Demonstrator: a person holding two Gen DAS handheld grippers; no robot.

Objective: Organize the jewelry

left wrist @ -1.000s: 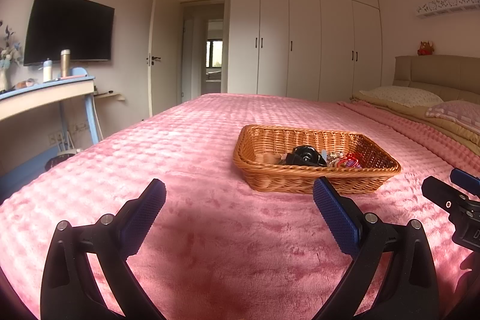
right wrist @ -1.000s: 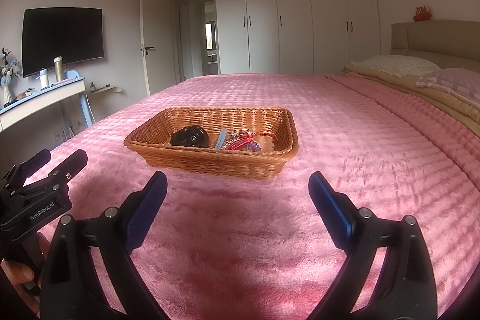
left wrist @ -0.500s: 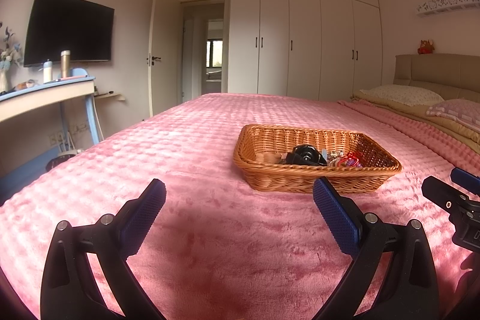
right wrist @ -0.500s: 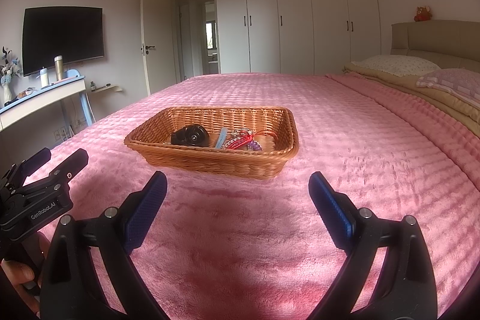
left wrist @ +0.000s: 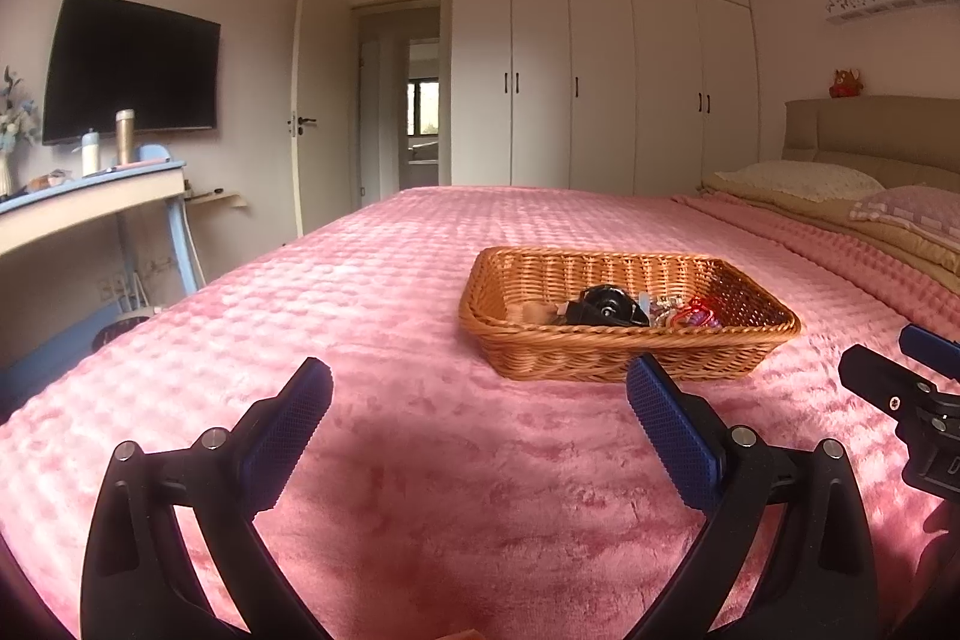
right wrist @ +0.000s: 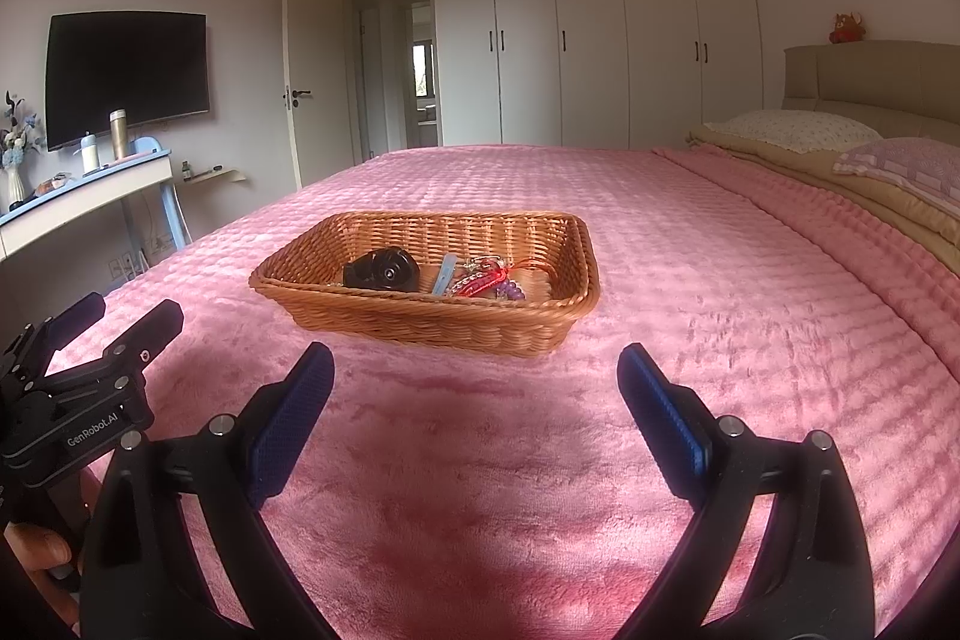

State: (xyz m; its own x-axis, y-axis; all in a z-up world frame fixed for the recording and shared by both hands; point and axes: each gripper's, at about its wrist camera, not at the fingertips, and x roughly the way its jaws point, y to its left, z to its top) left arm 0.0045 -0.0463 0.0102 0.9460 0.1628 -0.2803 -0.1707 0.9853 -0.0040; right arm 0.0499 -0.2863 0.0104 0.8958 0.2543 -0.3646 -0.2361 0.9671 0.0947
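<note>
A woven wicker basket sits on the pink bedspread. Inside lie a black round case, a red cord with small jewelry, purple beads and a light blue strip. My left gripper is open and empty, hovering over the bedspread short of the basket, which is ahead and to the right. My right gripper is open and empty, just in front of the basket's near wall. Each gripper shows at the edge of the other's view.
Pillows and a beige headboard lie at the right. A desk with bottles and a wall TV stand to the left. White wardrobes and an open doorway are behind the bed.
Both views have shifted only slightly; the basket sits marginally higher in the right wrist view. Both grippers stay open and empty.
</note>
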